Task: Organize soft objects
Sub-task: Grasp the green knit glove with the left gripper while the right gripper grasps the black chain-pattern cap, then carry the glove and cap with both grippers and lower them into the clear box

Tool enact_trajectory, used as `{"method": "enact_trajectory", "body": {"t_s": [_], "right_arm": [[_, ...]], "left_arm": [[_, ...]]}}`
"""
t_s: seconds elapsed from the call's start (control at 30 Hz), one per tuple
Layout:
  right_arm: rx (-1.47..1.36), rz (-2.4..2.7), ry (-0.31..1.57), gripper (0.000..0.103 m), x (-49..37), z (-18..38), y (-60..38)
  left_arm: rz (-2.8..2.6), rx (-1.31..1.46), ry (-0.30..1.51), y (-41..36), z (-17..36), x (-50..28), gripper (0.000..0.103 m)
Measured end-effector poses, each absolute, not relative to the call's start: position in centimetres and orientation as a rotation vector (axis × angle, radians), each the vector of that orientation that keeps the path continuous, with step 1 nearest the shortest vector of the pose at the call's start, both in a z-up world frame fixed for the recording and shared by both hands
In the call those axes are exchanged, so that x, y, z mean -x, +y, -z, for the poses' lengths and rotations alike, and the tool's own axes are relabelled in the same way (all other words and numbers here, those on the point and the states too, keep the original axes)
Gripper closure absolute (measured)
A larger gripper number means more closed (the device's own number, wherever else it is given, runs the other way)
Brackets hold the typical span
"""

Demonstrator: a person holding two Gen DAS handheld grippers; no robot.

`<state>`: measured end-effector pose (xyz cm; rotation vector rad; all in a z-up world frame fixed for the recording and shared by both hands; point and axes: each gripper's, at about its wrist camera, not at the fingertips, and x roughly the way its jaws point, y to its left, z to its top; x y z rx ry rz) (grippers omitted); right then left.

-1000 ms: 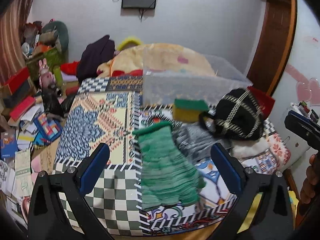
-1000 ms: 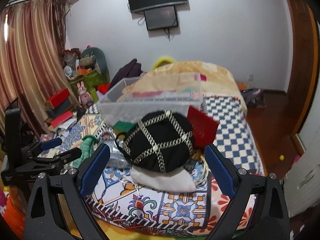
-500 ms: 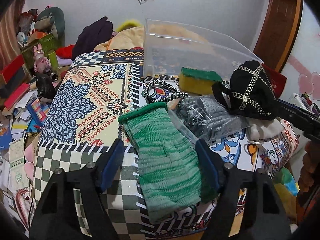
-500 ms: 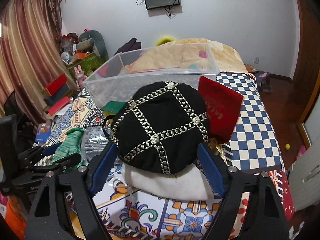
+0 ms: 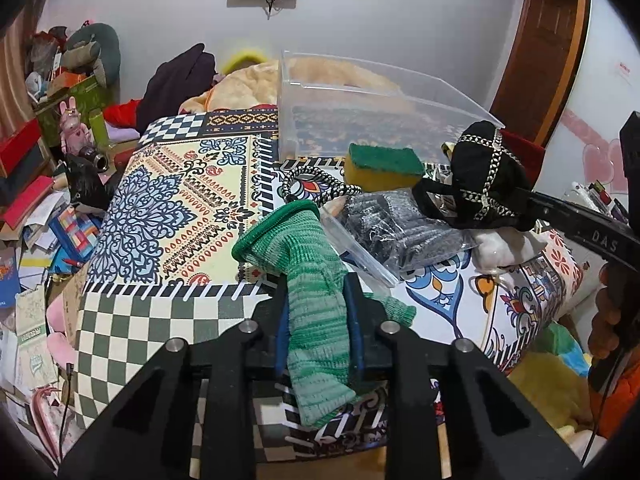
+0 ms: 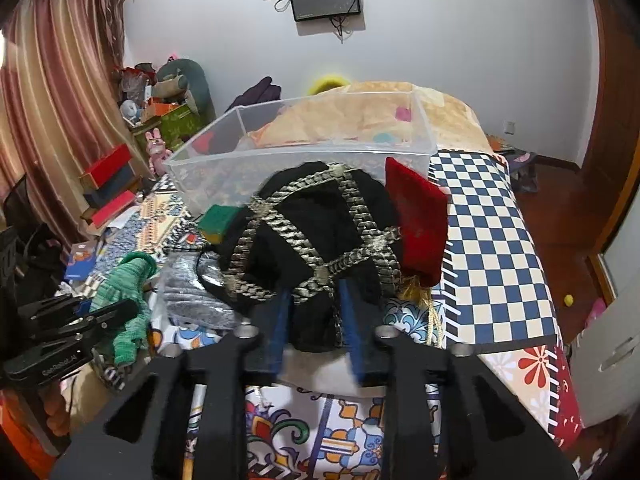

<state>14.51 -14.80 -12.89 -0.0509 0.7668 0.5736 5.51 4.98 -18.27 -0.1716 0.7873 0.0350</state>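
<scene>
My left gripper [image 5: 318,316] is shut on a green knitted glove [image 5: 308,280] that lies on the patterned bed cover; it also shows in the right wrist view [image 6: 128,292]. My right gripper [image 6: 314,316] is shut on a black cap with gold braid [image 6: 316,232], seen in the left wrist view [image 5: 484,176] resting on a white soft item [image 5: 504,246]. A clear plastic bin [image 5: 360,112] stands behind, also in the right wrist view [image 6: 296,148]. A yellow-green sponge [image 5: 382,162], a bagged grey item [image 5: 396,228] and a red pouch [image 6: 420,224] lie nearby.
A black-and-white cord [image 5: 316,188] lies by the sponge. Boxes, books and toys [image 5: 60,152] clutter the floor left of the bed. A beige blanket [image 6: 384,108] is piled behind the bin. A door [image 5: 540,52] is at right.
Both grippers have moved forward and closed: the left onto the green glove, the right onto the black cap. One second ago both were open and further back.
</scene>
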Motion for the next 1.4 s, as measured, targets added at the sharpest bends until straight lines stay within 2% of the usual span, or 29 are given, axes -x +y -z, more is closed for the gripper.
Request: {"method": "enact_trajectory", "body": {"t_s": [0.23,0.83,1.2,1.4], "right_arm": [[0.034,-0.572,0.727,0.09,-14.0,11.7,-15.4],[-0.01,-0.609,0.53,0.09,-14.2,6.1,-14.5],[-0.05,-0.553,0.466,0.09,-17.6,4.4,-14.0],[-0.049,-0.521,0.477,0.09,-19.4,4.7,-13.1]], "left_arm": [[-0.025,0.16,0.736,5.0,16.1,-5.2,0.081],[0.014,0.129,0.467,4.7,6.9,-8.6,0.081],[-0.036,0.103,0.427,5.7,5.3,-14.0,0.081],[-0.075,0.134,0.461,7.0,6.2,-17.8,0.081]]}}
